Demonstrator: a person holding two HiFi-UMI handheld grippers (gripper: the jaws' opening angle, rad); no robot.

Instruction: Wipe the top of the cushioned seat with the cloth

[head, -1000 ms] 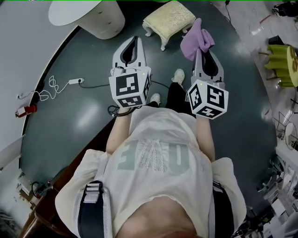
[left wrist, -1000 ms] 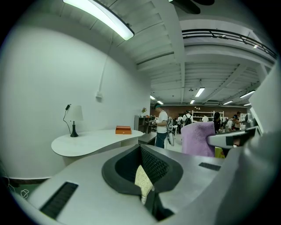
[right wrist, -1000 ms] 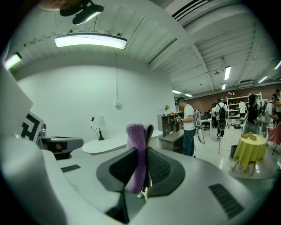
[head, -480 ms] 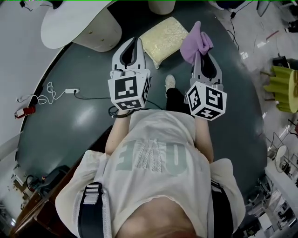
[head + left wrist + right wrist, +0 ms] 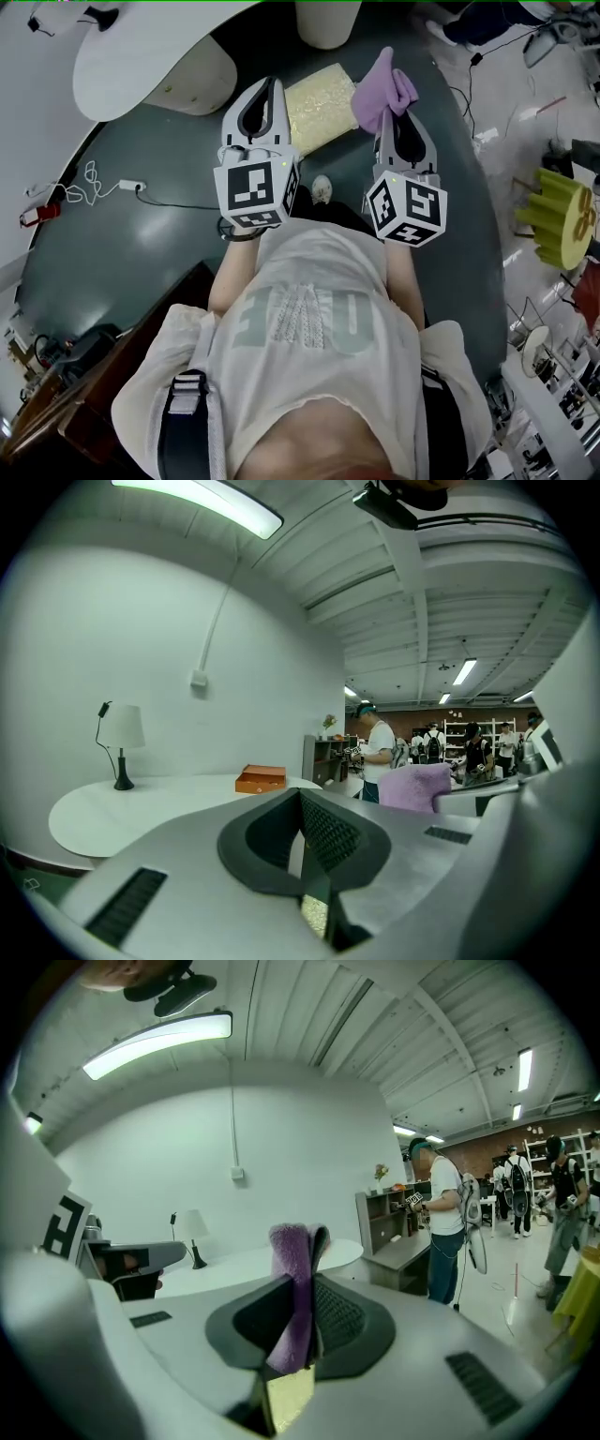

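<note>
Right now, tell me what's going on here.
A person stands with two handheld grippers. The right gripper is shut on a purple cloth, held in the air. The left gripper is shut and empty. The yellow cushioned seat sits on the floor ahead; the cloth is not yet on it.

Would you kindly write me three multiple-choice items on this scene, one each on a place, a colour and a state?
1. Where is the cushioned seat?
A on the white table; B on the floor ahead of both grippers; C behind the person.
2. What colour is the cloth?
A green; B orange; C purple.
3. How is the right gripper?
A shut on the cloth; B open, empty; C shut, empty.

Answers:
1 B: the head view shows it on the dark floor, between the left gripper and the cloth.
2 C: it shows purple in the head view.
3 A: the right gripper view shows the cloth pinched between its jaws.
</note>
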